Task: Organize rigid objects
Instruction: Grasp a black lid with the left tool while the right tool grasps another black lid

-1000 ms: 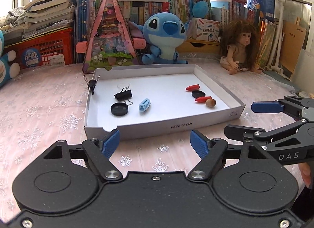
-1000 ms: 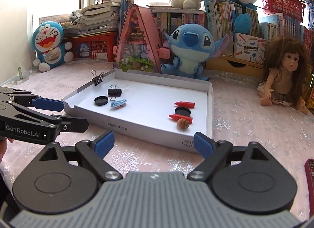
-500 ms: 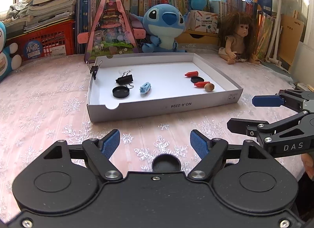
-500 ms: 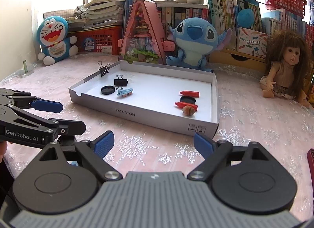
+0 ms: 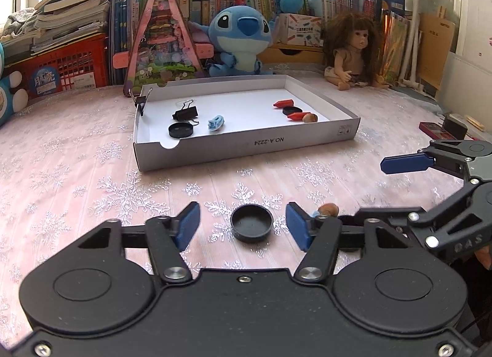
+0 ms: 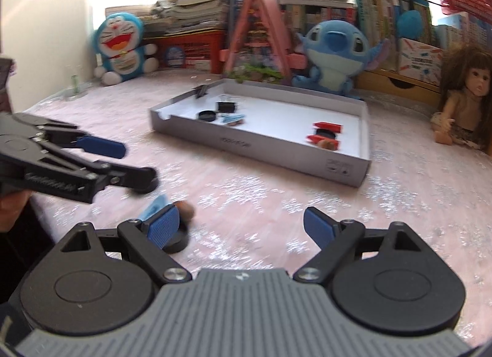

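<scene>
Left gripper [image 5: 243,226] is hovering low over the tablecloth [image 5: 92,178] with its jaws spread wide and gripping nothing; a black round cap [image 5: 252,227] is lying flat on the cloth between the blue pads [image 5: 188,225], touching neither. Just beside the right-hand pad, a small brown nut-like piece [image 5: 328,209] and a sliver of light blue are showing, mostly hidden.

Right gripper [image 6: 241,230] is also standing wide open and empty, with nothing between its fingers. That view is motion-blurred; a second dark cap [image 6: 175,241] and a light blue clip [image 6: 155,206] seem to be sitting by its left pad.

White tray [image 5: 246,144] is resting well ahead, already holding binder clips, a black cap, a blue clip on its left side, and red pieces, a cap and a nut on its right.

Judgement: pick-up stage for the loose cap. Next move is calling for lowering, centring and closing on the cap's rim; being shallow, it may skid out.
</scene>
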Demonstrator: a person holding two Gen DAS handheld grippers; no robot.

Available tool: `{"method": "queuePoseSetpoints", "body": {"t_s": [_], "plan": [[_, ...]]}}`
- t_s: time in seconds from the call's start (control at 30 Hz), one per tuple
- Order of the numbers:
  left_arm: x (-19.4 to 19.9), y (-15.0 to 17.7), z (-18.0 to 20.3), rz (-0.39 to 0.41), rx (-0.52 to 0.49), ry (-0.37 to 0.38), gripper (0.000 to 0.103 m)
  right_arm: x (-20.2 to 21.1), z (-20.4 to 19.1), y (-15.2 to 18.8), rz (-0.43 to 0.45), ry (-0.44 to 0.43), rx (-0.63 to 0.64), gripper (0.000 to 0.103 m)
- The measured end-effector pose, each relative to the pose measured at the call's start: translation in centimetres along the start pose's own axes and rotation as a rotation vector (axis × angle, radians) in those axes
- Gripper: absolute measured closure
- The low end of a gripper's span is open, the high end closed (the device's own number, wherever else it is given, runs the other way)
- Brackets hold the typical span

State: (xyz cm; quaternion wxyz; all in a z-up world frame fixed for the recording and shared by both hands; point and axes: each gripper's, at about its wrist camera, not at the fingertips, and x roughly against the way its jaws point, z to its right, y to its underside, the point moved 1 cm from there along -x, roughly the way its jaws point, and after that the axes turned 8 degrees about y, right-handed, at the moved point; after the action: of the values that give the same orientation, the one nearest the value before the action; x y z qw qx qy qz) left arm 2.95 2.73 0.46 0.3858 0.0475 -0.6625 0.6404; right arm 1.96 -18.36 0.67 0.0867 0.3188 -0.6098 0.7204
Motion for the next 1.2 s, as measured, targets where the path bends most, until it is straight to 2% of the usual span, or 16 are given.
{"method": "queuePoseSetpoints", "body": {"t_s": [0.07, 0.27, 0.47, 0.53, 0.57, 0.63, 0.7, 0.83, 0.97, 1.0, 1.2], "plan": [[-0.1, 0.2, 0.1, -0.007, -0.003, 0.006, 0.051, 0.2, -0.5, 0.3, -0.002, -0.025, 0.021, 0.010], [-0.5, 0.6, 0.1, -0.018, 0.004, 0.001, 0.052, 0.0, -2.5, 1.0, -0.013, -0.018, 0.091, 0.012], [-1.0, 0.7, 0.3, -0.025, -0.005, -0.012, 0.053, 0.1, -2.9, 1.2, -0.017, -0.043, 0.094, 0.026], [-1.1, 0.7, 0.4, -0.022, -0.005, -0.017, 0.054, 0.2, -3.0, 1.2, -0.015, -0.046, 0.093, 0.034], [-1.2, 0.7, 0.4, -0.021, -0.003, -0.018, 0.057, 0.2, -3.0, 1.2, -0.014, -0.050, 0.094, 0.036], [-1.3, 0.7, 0.4, -0.020, 0.000, -0.019, 0.060, 0.3, -3.2, 1.3, -0.009, -0.058, 0.096, 0.048], [-1.3, 0.7, 0.4, -0.018, 0.005, -0.020, 0.063, 0.3, -3.3, 1.3, -0.008, -0.067, 0.095, 0.052], [-1.4, 0.7, 0.5, -0.017, 0.002, -0.011, 0.073, 0.3, -3.4, 1.3, -0.005, -0.077, 0.086, 0.056], [-1.4, 0.8, 0.6, -0.014, -0.005, -0.013, 0.073, 0.3, -3.4, 1.3, -0.002, -0.082, 0.078, 0.060], [-1.4, 0.8, 0.7, -0.013, -0.006, -0.014, 0.073, 0.3, -3.3, 1.3, 0.000, -0.081, 0.076, 0.066], [-1.2, 0.6, 0.7, -0.007, 0.000, 0.001, 0.073, 0.5, -2.8, 1.3, 0.010, -0.062, 0.047, 0.067]]}}
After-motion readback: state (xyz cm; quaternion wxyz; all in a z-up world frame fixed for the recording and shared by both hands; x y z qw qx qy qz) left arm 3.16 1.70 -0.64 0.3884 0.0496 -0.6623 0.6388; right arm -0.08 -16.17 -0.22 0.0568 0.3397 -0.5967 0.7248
